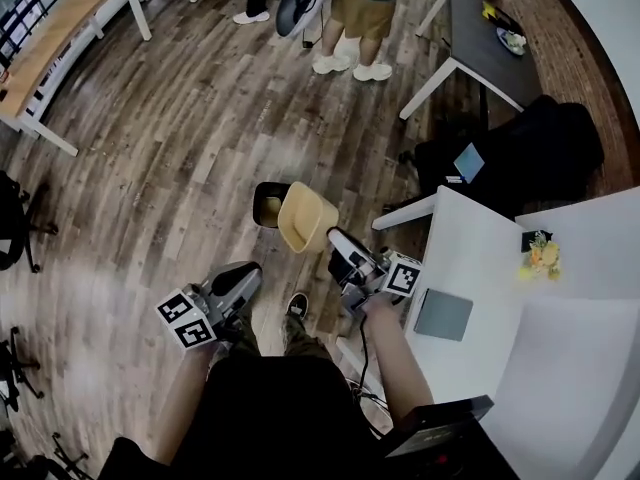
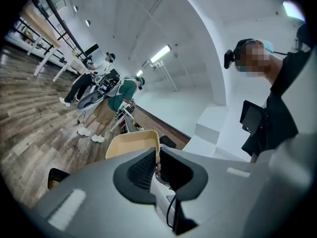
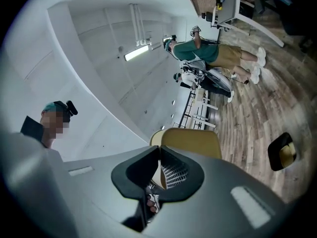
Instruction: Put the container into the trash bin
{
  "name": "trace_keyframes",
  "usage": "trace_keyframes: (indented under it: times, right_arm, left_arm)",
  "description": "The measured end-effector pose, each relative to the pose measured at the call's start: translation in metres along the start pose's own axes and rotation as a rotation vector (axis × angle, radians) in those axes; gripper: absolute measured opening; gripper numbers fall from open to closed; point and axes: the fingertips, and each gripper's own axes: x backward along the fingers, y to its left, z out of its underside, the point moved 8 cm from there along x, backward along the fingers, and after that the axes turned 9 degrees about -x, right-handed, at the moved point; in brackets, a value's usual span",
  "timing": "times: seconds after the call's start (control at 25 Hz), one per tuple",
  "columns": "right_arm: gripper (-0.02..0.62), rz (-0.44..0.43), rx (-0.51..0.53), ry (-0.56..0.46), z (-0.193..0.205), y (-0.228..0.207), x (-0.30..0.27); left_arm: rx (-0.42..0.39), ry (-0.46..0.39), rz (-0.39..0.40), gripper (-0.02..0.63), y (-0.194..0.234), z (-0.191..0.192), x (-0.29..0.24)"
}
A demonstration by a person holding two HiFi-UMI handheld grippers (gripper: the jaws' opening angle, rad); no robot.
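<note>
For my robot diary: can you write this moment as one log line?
right gripper: shut on container | left gripper: shut, empty | container: close to trash bin, not in it

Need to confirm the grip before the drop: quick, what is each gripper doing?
Left gripper: closed, holding nothing.
Right gripper: closed on the edge of the tan container.

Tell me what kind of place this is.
Most likely an open-plan office or lab workspace: a wood-plank floor, work desks spread around it, such as the wooden-topped desk and the white table, and a standing person beside equipment.
</note>
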Motion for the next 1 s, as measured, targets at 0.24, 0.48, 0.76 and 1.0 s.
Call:
trace_keyframes:
  times: [0.24,0.48,0.76,1.0]
  right_arm:
    - [0.026,0.090,0.016,-0.023,0.011,-0.022,-0.049]
    - [0.026,0.106,-0.017,-0.063,0.016,-0.057,-0.074]
    - [0.028,0.124,-0.082,-0.048,0.009,-0.121,-0.080]
    - [0.028,0.162,-0.104,-0.016,-0.005,-0.173,-0.078]
  left_arm:
    - [-0.011,0.042,0.056,0.014,0.054,-0.035,0.020]
    - [0.000,0.074,0.065,0.012,0.083,-0.045,0.034]
    - [0.024,0.105,-0.006,0.012,0.092,-0.033,0.036]
    - [0.036,0.131,-0.060,0.012,0.082,-0.020,0.032]
